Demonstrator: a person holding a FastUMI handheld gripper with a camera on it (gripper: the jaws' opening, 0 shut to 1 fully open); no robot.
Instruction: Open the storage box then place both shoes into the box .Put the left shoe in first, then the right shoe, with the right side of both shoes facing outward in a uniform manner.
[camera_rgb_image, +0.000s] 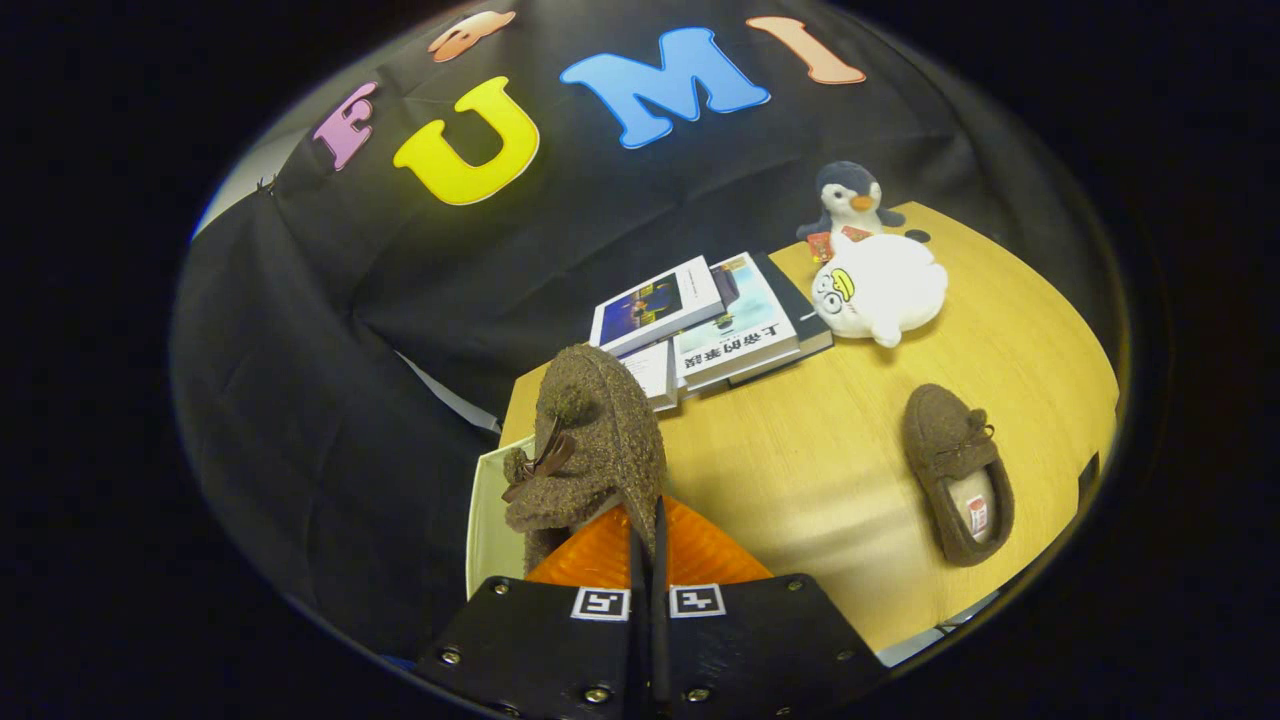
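Observation:
My gripper (648, 520) is shut on a brown fuzzy shoe (590, 440) with a small bow, pinching its edge between both fingers. The shoe hangs toe-up above the table's near left corner, over the pale wall of the storage box (490, 520), whose inside is mostly hidden behind the shoe and my fingers. The second brown shoe (958, 475) lies flat on the wooden table (820, 480) off to the right of my fingers, opening upward with a white insole label showing.
A stack of books (700, 325) lies beyond the held shoe at the table's far edge. A white round plush (880, 288) and a penguin plush (848, 200) stand at the far right. Black cloth walls the booth behind and to the left.

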